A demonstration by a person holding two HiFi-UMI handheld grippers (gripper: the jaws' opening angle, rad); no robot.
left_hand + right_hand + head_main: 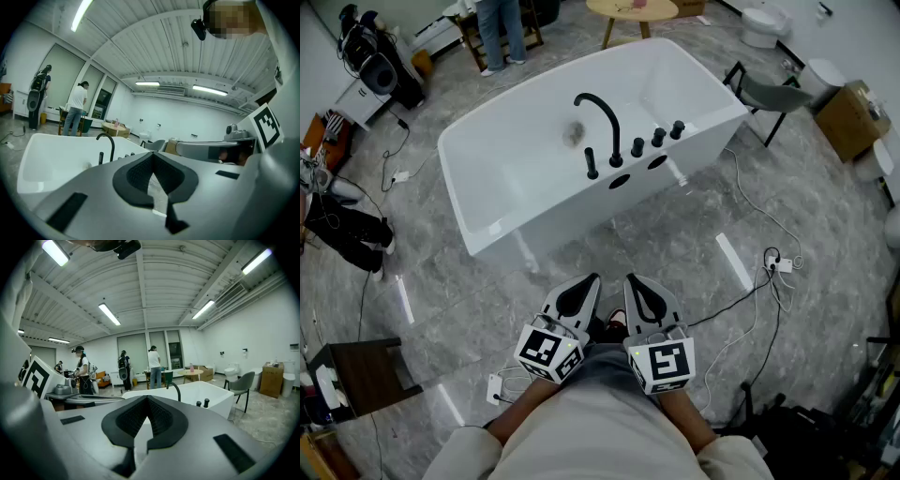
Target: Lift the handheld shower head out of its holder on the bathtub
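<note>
A white bathtub (516, 164) stands on the grey floor ahead of me. On its near rim sit a curved black faucet (602, 117), a slim black handheld shower head (592, 165) upright in its holder, and three black knobs (657, 137). Both grippers are held close to my body, well short of the tub. The left gripper (586, 281) is shut with nothing in it, and the right gripper (635, 281) beside it is shut and empty too. The left gripper view shows the shower head (101, 157) past the closed fingertips (140, 161). In the right gripper view only the faucet (174, 389) and knobs (202, 403) show.
Cables and a power strip (773, 264) lie on the floor at right. A grey chair (764, 94), a cardboard box (848, 111) and a toilet (761, 23) stand behind the tub at right, a round wooden table (633, 9) and a standing person (502, 28) at the back. A dark side table (352, 375) is at my left.
</note>
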